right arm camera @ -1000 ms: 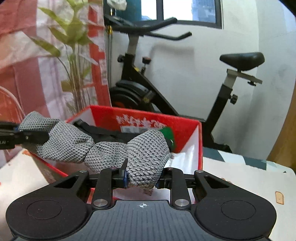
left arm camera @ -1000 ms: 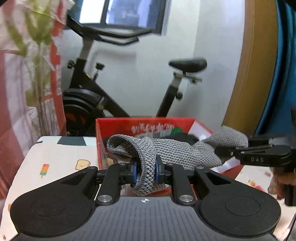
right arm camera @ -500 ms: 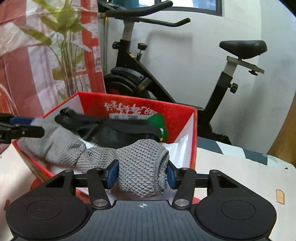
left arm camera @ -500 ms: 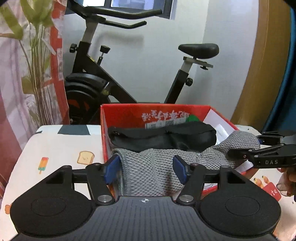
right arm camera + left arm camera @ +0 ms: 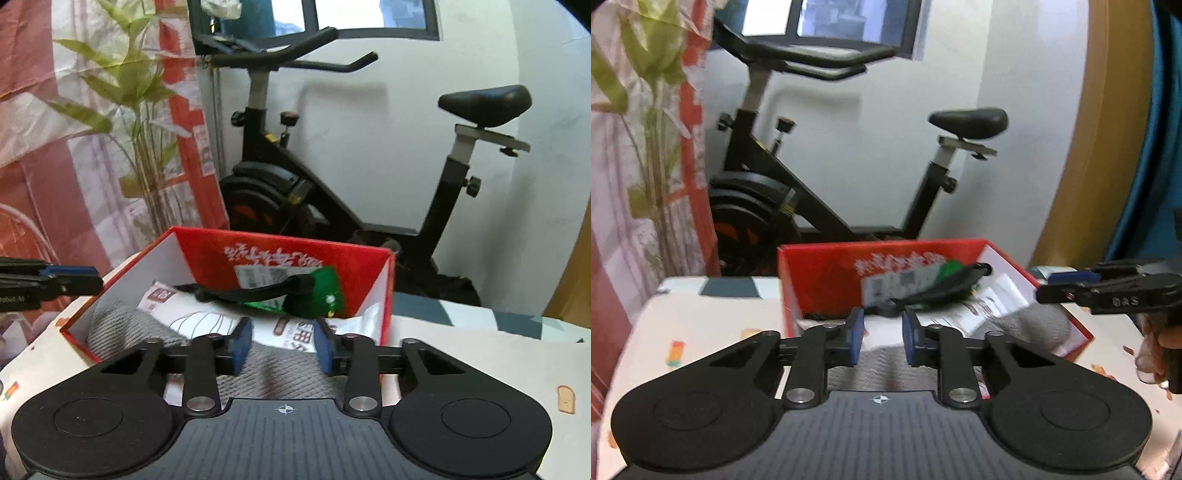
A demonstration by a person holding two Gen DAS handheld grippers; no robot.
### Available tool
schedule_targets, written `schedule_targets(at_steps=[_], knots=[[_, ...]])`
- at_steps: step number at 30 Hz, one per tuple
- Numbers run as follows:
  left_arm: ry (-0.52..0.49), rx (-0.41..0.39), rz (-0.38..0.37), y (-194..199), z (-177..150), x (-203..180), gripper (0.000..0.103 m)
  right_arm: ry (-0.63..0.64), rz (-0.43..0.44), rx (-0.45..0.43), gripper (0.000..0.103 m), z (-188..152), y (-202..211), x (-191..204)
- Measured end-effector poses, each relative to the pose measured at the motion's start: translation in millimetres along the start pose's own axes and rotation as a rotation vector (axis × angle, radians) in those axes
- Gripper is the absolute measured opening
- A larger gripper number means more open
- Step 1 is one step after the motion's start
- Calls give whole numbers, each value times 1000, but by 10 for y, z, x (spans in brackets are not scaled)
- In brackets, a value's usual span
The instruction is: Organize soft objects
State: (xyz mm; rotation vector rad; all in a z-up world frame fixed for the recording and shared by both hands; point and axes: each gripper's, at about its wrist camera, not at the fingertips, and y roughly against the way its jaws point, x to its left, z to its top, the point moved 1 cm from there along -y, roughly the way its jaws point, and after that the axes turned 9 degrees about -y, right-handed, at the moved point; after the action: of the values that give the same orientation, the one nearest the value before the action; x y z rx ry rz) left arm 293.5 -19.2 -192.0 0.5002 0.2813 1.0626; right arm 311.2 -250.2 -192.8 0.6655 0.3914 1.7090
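Both grippers have let go since a second ago, left gripper (image 5: 882, 341) and right gripper (image 5: 282, 345) now parted and holding nothing, one grey knit cloth (image 5: 280, 373) lying in the one red box (image 5: 280, 254) with one black strap (image 5: 251, 293), one exercise bike (image 5: 332, 184) behind.

Both tongs are parted and hold nothing. The left tongs (image 5: 882, 338) point level and forward; the right tongs (image 5: 283, 345) do likewise, alongside them.
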Motion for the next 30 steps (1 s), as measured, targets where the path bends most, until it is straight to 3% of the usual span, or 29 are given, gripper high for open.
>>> schedule_targets(at_steps=[5, 12, 20, 26, 27, 29, 30], knots=[[-4, 37, -46, -74, -98, -98, 23, -46, 13, 89, 16, -76, -180, -9], [58, 154, -59, -362, -233, -43, 23, -173, 14, 198, 15, -131, -502, -99], [56, 256, -50, -642, -234, 10, 24, -185, -30, 313, 15, -90, -749, -44], [46, 277, -35, -680, -222, -14, 24, -214, -52, 340, 16, -91, -814, -51], [45, 269, -33, -652, -213, -22, 29, -212, -55, 332, 17, -84, -796, -38], [42, 243, -39, -572, -187, -45, 48, -199, -52, 296, 25, -64, -713, -3], [40, 227, -35, -526, -176, -59, 64, -197, -50, 276, 32, -51, -662, 16]])
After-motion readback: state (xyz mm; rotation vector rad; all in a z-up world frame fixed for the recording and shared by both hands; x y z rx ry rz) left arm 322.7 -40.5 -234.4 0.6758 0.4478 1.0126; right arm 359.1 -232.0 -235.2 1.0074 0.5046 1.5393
